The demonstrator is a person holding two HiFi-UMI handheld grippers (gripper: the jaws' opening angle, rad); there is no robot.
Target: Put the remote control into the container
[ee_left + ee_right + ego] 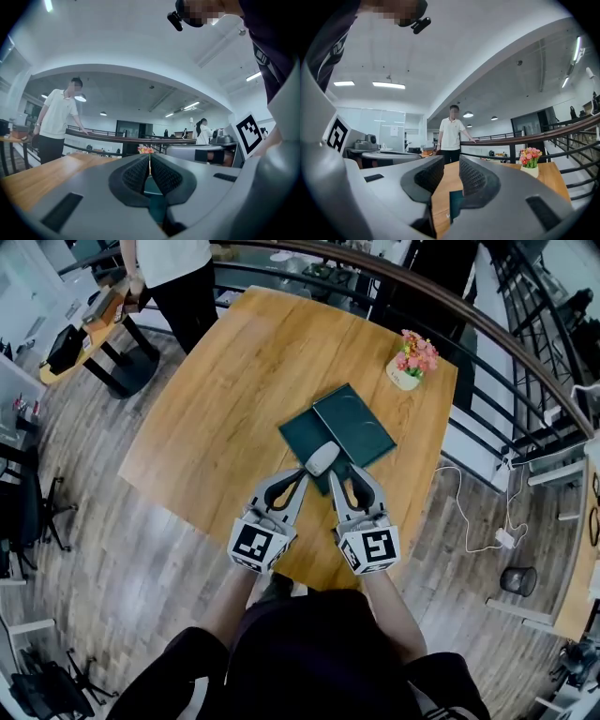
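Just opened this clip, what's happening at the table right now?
A person holds a gripper in each hand over a wooden table. A pale remote control lies at the near edge of two overlapping dark green box pieces, just ahead of both grippers. Neither grips it: the left gripper has its jaws together on nothing, and the right gripper has its jaws apart and empty. Whether the remote already sits inside the container cannot be told.

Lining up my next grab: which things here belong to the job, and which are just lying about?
Job:
remote control
dark green container
left hand-held gripper, jaws together
right hand-held gripper, jaws apart

Lying about:
flower pot
white charger with its cable, on the floor
black bin
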